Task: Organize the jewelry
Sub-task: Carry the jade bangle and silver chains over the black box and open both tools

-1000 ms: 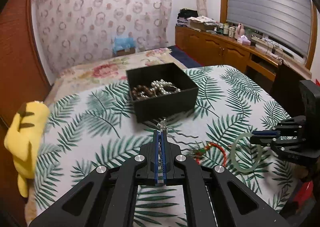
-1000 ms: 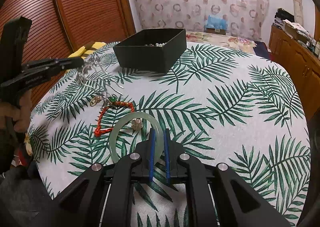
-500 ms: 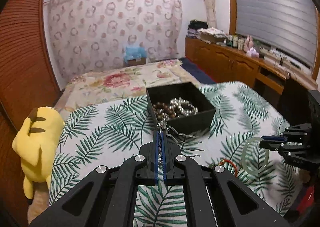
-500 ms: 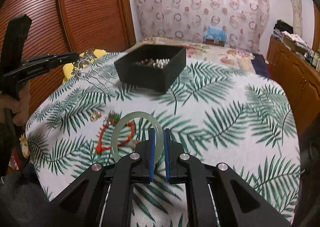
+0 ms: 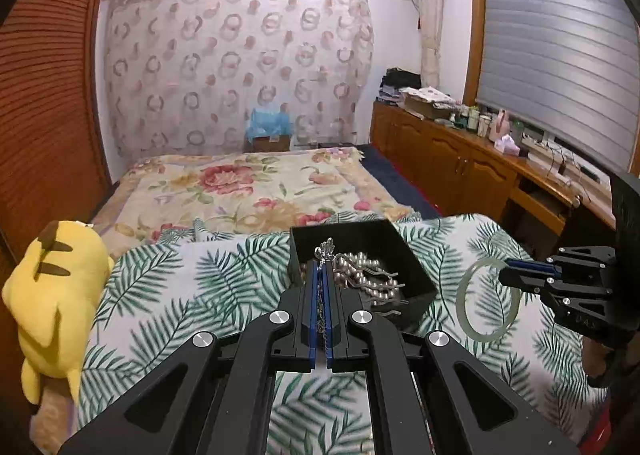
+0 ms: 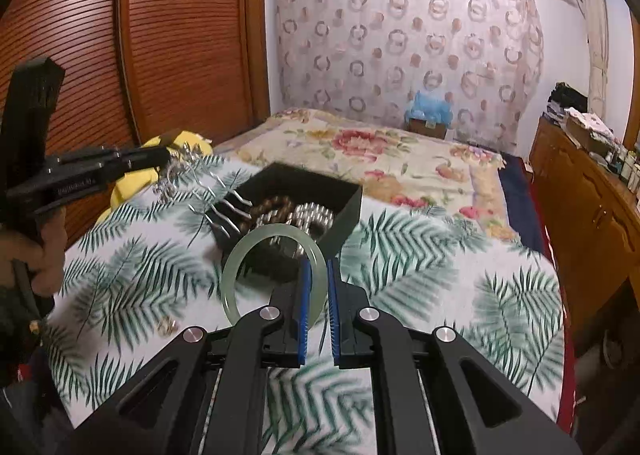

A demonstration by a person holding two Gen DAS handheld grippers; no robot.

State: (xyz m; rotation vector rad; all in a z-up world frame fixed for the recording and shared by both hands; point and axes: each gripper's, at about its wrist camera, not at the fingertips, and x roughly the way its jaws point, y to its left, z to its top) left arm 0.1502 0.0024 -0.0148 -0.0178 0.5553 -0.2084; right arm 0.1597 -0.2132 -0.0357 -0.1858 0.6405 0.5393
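Pinching a pale green translucent jade bangle (image 6: 272,273) by its rim, the right gripper (image 6: 317,275) holds it upright, clear of the palm-leaf printed tablecloth (image 6: 440,279). The left gripper (image 5: 320,275) is clamped tight on a silver metal hair comb with wavy prongs (image 5: 360,275), whose prongs hang over the near rim of the black square box (image 5: 416,275). Inside the box lie silver bead strands (image 6: 312,215) and brown bead strands (image 6: 272,207). A yellow plush toy (image 5: 56,295) rests at the table's left edge. Beyond stands a bed with a floral cover (image 5: 248,183).
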